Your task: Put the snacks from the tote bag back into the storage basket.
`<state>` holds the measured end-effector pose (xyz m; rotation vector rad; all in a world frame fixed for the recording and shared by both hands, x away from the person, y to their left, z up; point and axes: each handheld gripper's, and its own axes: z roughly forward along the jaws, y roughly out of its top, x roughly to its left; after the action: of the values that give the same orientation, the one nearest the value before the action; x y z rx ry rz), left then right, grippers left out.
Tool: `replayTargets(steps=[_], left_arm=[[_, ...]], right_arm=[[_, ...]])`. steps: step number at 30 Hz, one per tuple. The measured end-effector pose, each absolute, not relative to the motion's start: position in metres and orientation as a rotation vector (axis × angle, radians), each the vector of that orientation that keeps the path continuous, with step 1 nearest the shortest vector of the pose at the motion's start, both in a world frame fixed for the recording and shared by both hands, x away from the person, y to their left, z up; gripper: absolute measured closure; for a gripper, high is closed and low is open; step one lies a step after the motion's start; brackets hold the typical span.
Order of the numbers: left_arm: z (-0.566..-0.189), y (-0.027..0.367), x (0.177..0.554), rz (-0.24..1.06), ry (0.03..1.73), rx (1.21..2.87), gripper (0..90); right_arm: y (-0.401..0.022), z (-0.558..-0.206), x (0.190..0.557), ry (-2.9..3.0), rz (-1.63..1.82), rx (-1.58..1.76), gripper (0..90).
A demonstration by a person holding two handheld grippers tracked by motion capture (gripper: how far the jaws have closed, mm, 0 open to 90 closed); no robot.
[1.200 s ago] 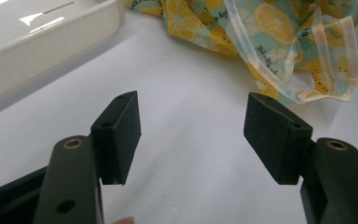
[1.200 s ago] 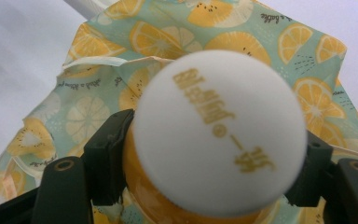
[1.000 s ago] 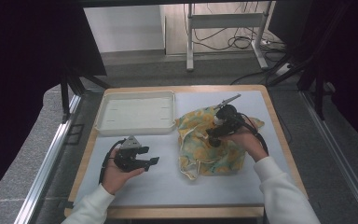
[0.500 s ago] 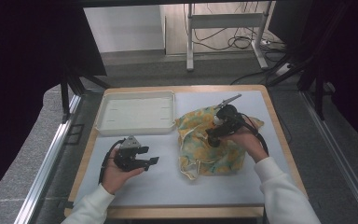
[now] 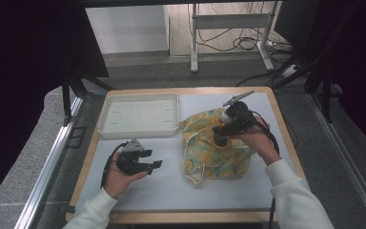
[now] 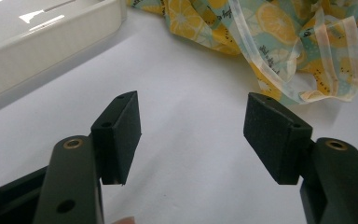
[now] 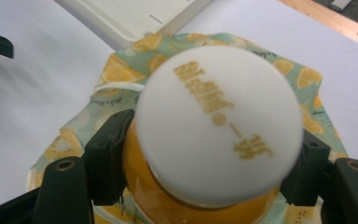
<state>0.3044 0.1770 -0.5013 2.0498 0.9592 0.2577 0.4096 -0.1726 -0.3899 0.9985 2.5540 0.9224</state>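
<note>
Nearest the person, the left hand [image 5: 116,175] rests on the white sheet covering the counter [image 5: 171,186] and holds the left gripper [image 5: 153,161] low over it, its fingers [image 6: 119,133] spread wide with only bare white surface between them. In the left gripper view a fold of lemon-print cloth [image 6: 279,42] lies beyond the fingers to the right, and the wall of a cream tray [image 6: 51,46] runs across the upper left. Farther along, on the right half of the counter, the right hand [image 5: 252,138] holds the right gripper [image 5: 218,136] over the crumpled cloth [image 5: 214,152]. Its fingers [image 7: 107,154] pinch a yellow bottle [image 7: 158,205] just below its broad white cap [image 7: 219,126], which carries gold lettering; the bottle stands over the cloth, and whether its base touches the fabric cannot be told. A translucent strap [image 6: 340,56] edges the cloth. Beyond both hands, the shallow rectangular tray [image 5: 138,130] sits at the far left of the counter, just beside the cloth's upper corner. Past the counter's wooden edge [image 5: 286,138], a metal stand [image 5: 228,28] and loose cables [image 5: 248,45] lie on the floor.
</note>
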Motion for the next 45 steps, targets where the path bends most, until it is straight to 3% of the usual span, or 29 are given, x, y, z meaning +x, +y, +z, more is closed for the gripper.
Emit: replayTargets(steps=[24, 45], left_arm=[[-0.501, 0.178, 0.305, 0.243, 0.965, 2.035, 36.7], [-0.501, 0.180, 0.305, 0.242, 0.961, 2.030, 36.7]], right_arm=[[-0.162, -0.336, 0.394, 2.522, 1.039, 0.892, 29.9], [-0.132, -0.324, 0.403, 2.537, 1.062, 0.845, 29.9]])
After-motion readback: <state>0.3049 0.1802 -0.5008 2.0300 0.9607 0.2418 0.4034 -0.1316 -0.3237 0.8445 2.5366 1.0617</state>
